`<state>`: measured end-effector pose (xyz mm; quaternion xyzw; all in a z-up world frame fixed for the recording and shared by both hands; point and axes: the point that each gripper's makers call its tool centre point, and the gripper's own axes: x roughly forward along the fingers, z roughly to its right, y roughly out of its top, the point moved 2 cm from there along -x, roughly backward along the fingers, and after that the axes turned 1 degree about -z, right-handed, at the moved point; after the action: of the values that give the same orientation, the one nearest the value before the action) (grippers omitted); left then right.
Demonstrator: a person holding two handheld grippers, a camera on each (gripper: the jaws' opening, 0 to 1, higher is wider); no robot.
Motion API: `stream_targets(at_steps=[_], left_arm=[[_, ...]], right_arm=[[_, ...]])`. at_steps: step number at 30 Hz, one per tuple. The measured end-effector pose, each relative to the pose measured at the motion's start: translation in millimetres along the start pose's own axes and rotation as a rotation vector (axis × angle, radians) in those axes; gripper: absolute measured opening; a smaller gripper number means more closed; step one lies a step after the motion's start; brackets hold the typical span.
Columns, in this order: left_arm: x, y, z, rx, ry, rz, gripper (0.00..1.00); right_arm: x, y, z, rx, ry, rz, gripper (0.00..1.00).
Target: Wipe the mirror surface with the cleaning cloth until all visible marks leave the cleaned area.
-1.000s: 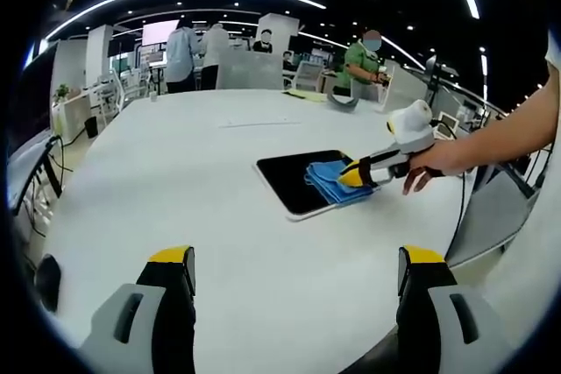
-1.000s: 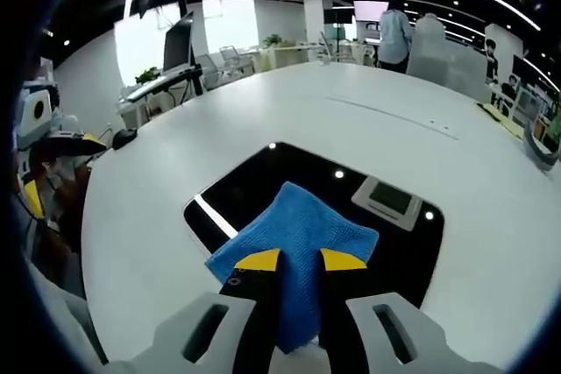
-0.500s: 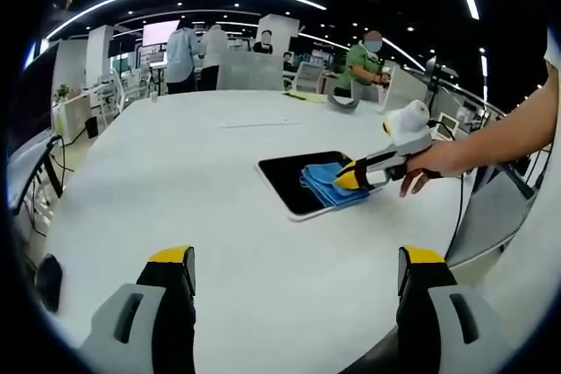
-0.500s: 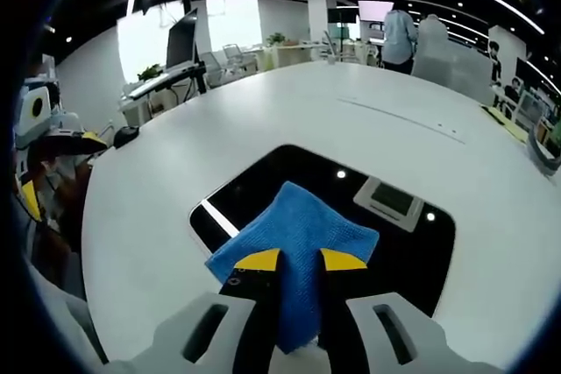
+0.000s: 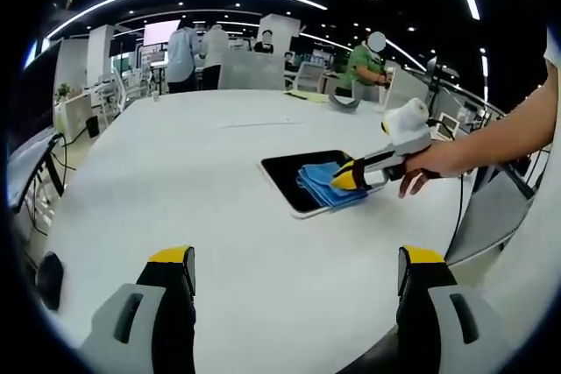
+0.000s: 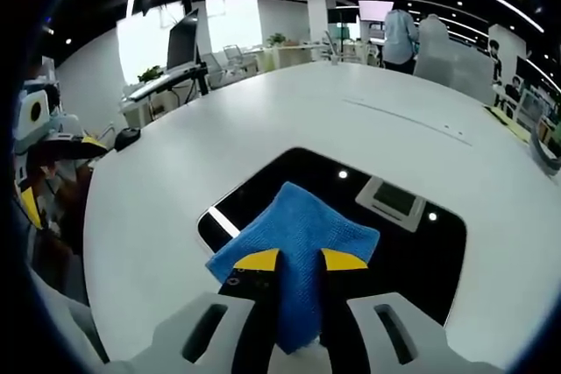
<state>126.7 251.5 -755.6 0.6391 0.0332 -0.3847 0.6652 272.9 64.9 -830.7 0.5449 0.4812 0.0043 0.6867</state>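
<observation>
A dark rectangular mirror (image 6: 351,208) lies flat on the white table (image 6: 289,120) and reflects ceiling lights. A folded blue cleaning cloth (image 6: 298,243) rests on its near part, and my right gripper (image 6: 301,260) is shut on the cloth. In the left gripper view the mirror (image 5: 289,172) sits at mid-right with the blue cloth (image 5: 324,186) on its right end. There the right gripper (image 5: 344,178), held by a hand, presses on the cloth. My left gripper (image 5: 294,264) hovers open over the near table, well short of the mirror.
Several people stand beyond the far edge of the table (image 5: 175,155) near desks and chairs. A dark headset-like object (image 5: 342,101) and papers lie at the far side. A cable (image 5: 48,159) hangs off the left edge. An office chair (image 5: 491,216) stands at right.
The right gripper has slid the blue cloth a little further along the mirror, toward its left end in the left gripper view. The left gripper has stayed still.
</observation>
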Motion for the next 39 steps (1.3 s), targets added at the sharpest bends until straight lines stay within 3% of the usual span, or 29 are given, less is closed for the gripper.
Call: stream_targets(at_steps=[39], left_arm=[[-5.4,0.4,-6.5,-0.009,0.014,0.006,0.97]], right_arm=[[11.1,9.1,-28.8,-0.029,0.011,-0.018,0.13]])
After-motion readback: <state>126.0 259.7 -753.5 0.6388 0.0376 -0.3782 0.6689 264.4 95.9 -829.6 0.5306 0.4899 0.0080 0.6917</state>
